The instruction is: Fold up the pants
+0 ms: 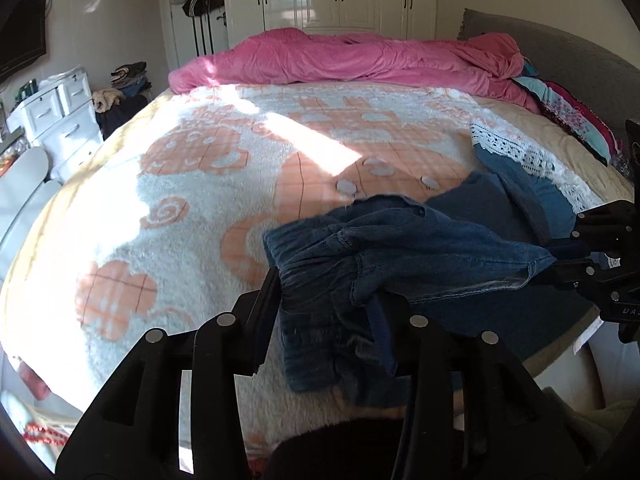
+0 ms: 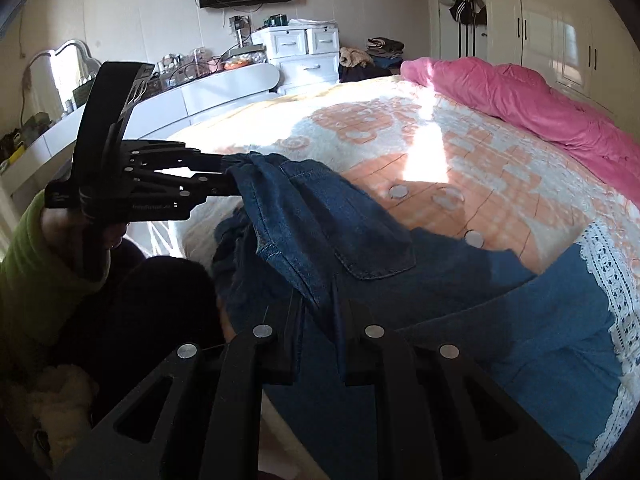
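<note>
Dark blue denim pants (image 1: 420,240) (image 2: 320,216) lie near the front edge of the bed, and their waist end is lifted off the blanket. The legs (image 2: 540,320) run off to the right and end in a white lace hem (image 1: 516,152) (image 2: 612,280). My left gripper (image 1: 326,292) (image 2: 228,172) is shut on one bunched side of the waist. My right gripper (image 2: 322,308) (image 1: 554,266) is shut on the other side. The denim hangs stretched between the two grippers. A back pocket (image 2: 360,220) faces up.
The bed carries a white and orange fleece blanket (image 1: 200,200), with a pink duvet (image 1: 340,60) piled along its far side and a grey headboard (image 1: 560,52) to the right. White drawers (image 1: 60,120) and a dressing table (image 2: 200,88) stand beyond the bed. A green sleeve (image 2: 24,260) holds the left gripper.
</note>
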Demonstrator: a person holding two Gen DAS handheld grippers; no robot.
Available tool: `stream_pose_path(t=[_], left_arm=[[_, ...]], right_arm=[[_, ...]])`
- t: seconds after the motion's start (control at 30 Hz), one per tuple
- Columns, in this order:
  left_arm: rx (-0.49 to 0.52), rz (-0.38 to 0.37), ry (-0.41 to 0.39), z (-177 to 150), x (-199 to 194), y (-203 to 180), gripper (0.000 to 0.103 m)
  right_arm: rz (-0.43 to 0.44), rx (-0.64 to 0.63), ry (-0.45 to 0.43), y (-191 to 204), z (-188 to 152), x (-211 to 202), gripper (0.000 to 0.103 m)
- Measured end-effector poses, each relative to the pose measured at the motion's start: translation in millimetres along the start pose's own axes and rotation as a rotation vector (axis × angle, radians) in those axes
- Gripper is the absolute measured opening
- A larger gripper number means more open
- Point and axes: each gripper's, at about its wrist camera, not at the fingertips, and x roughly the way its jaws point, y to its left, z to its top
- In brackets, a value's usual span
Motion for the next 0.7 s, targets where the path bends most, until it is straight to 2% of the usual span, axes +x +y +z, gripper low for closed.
stream_pose_path(t=[0.07, 0.17, 0.23, 0.3, 0.4, 0.5, 0.57, 0.7], left_arm=[[-0.023, -0.002, 0.045, -10.5, 6.0, 3.8, 0.038], [-0.063, 0.002, 0.109, -27.1, 13.2, 10.1, 0.048], [-0.095, -0.007, 0.133, -35.2, 13.7, 15.1, 0.050], [-0.126, -0.016, 0.127, -40.9, 5.4, 20.6, 0.055], [-0.165, -0.004, 0.115, -47.0, -10.9, 28.9, 0.055], [-0.204, -0.021, 0.071, -44.5, -34.3, 31.2, 0.055], [-0.182, -0.038, 0.048, -34.6, -41.5, 21.3, 0.055], [-0.128, -0.103, 0.021, -4.4, -31.8, -10.6, 0.055]], right_arm=[[0.020, 0.000, 0.036, 7.2, -8.1, 9.1, 0.012], [0.018, 0.002, 0.091, 14.7, -19.4, 24.7, 0.012], [0.012, 0.009, 0.104, 19.6, -24.2, 29.0, 0.013], [0.022, 0.010, 0.111, 22.3, -26.7, 30.7, 0.014], [0.016, 0.001, 0.121, 24.0, -30.6, 32.9, 0.014], [0.028, 0.012, 0.122, 24.2, -33.3, 34.3, 0.015], [0.033, 0.008, 0.125, 26.6, -35.2, 35.0, 0.015], [0.029, 0.026, 0.130, 26.5, -37.2, 37.6, 0.016]])
